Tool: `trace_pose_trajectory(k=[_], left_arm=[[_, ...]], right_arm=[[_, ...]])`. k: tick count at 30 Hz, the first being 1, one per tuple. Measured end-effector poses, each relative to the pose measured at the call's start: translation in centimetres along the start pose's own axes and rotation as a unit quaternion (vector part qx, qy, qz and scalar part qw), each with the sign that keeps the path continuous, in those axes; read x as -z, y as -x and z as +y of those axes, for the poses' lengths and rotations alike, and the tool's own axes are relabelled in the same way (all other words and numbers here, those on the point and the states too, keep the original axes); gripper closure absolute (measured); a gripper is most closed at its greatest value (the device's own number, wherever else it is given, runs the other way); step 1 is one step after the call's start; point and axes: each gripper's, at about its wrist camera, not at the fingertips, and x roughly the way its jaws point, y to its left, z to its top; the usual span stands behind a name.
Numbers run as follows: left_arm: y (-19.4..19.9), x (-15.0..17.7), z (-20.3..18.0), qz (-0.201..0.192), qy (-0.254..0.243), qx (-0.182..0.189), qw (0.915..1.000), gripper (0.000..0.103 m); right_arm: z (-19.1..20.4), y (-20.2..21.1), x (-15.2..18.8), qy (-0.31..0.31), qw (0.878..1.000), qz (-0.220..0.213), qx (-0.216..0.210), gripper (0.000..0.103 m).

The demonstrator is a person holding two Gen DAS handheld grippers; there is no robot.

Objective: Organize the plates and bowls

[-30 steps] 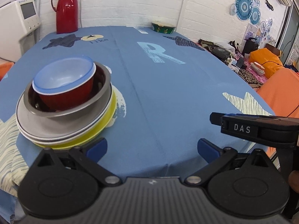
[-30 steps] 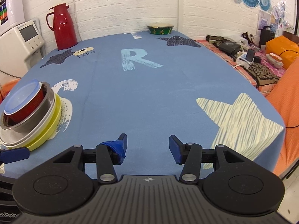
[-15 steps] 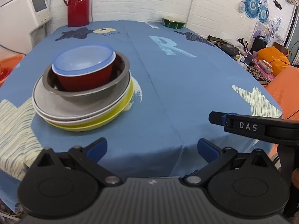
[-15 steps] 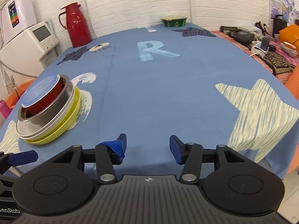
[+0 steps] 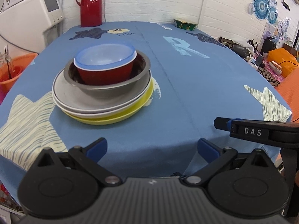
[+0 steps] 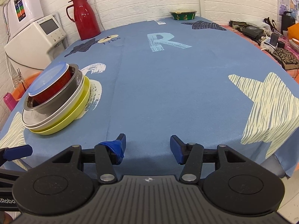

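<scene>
One stack (image 5: 104, 93) near the tablecloth's (image 5: 186, 85) front-left edge: yellow plate (image 6: 74, 112), two pale plates, steel bowl (image 5: 112, 85), red bowl (image 5: 106, 72), blue bowl (image 5: 104, 56). Red thermos (image 6: 84, 13) and green bowl (image 6: 183, 15) far behind. Left gripper (image 5: 151, 147) wide open, empty; right gripper (image 6: 147, 145) open, empty.

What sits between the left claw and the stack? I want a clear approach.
Nothing: in the left wrist view only bare blue tablecloth lies between the open left claw and the stack.
</scene>
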Motion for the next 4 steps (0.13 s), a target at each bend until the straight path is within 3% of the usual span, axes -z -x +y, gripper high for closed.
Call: trace_pose_trajectory(k=[4], left_arm=[[0.22, 0.10, -0.02, -0.011, 0.002, 0.003, 0.9999, 0.001]], right_arm=[[-0.09, 0.03, 0.09, -0.003, 1.000, 0.001, -0.002, 0.065]])
